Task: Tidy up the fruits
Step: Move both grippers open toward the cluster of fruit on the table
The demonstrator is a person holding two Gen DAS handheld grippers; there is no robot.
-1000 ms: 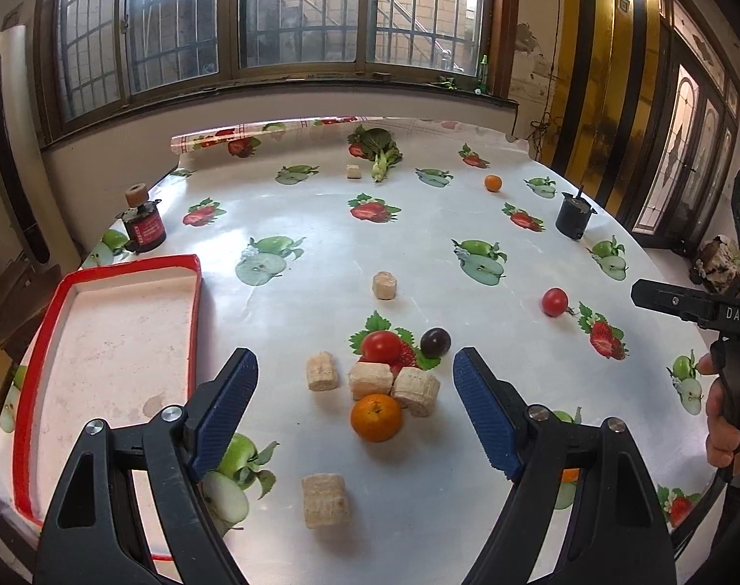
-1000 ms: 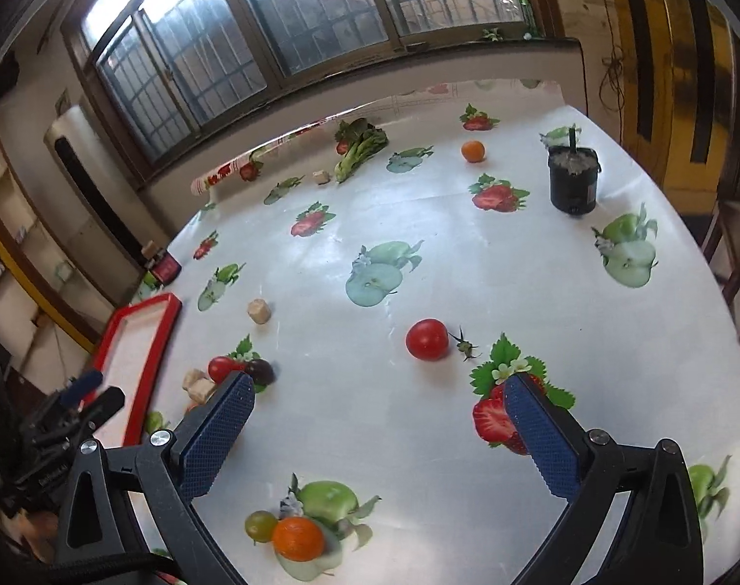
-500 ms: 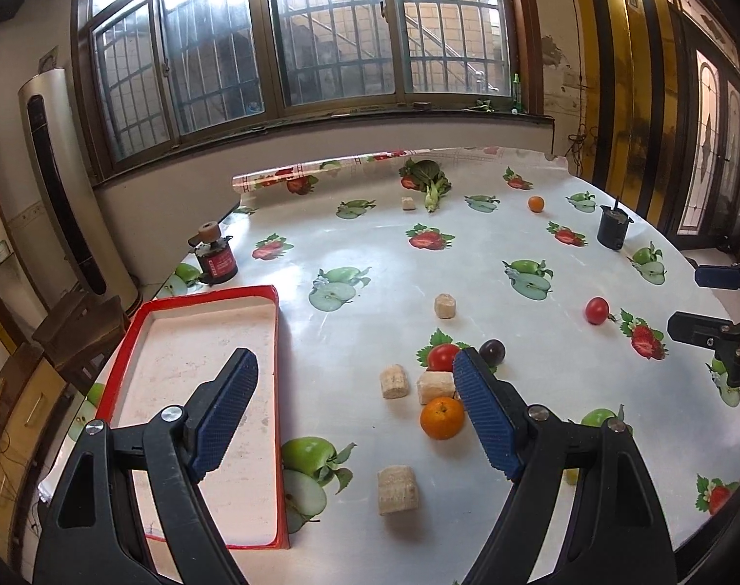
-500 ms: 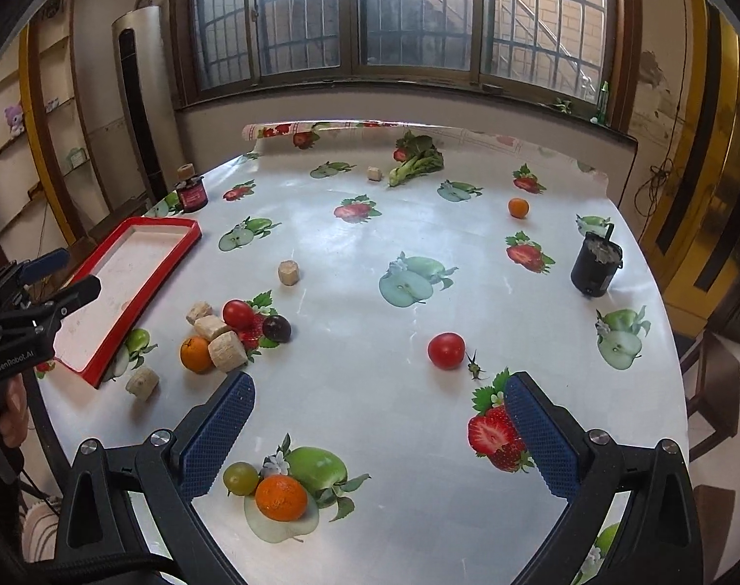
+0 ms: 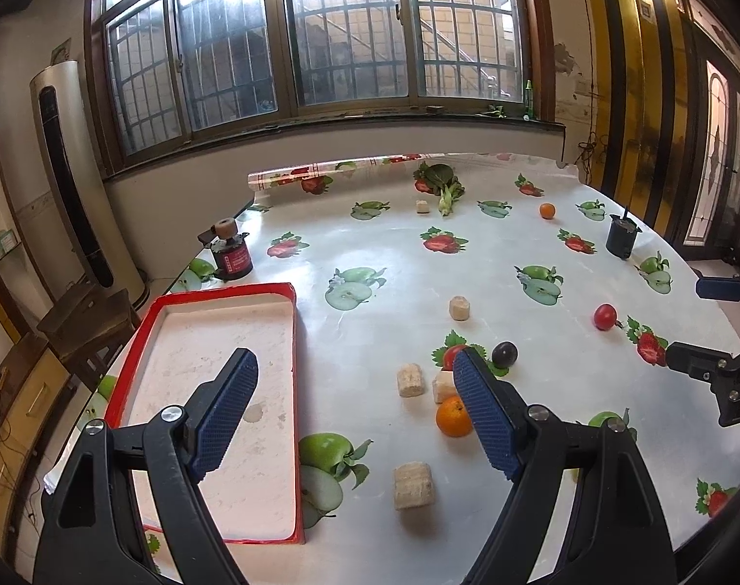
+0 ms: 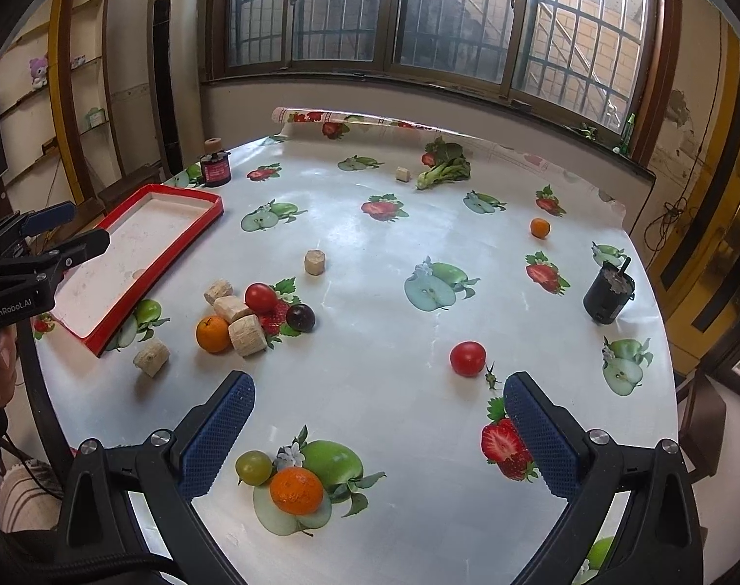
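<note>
A: What differs from one second ago?

B: The left hand-held gripper (image 5: 355,404) has pulled back and risen; now the whole red tray (image 5: 294,341) shows under its left finger.

A: And the materials?

B: The desk (image 6: 370,243) has a glossy fruit-print cloth. The orange (image 5: 453,416) is round and dimpled, touching pale rough blocks (image 5: 410,380).

A: Where is it?

B: Just beside the right finger. Both hand-held grippers, also the right hand-held gripper (image 6: 377,431), stand wide open, holding nothing.
</note>
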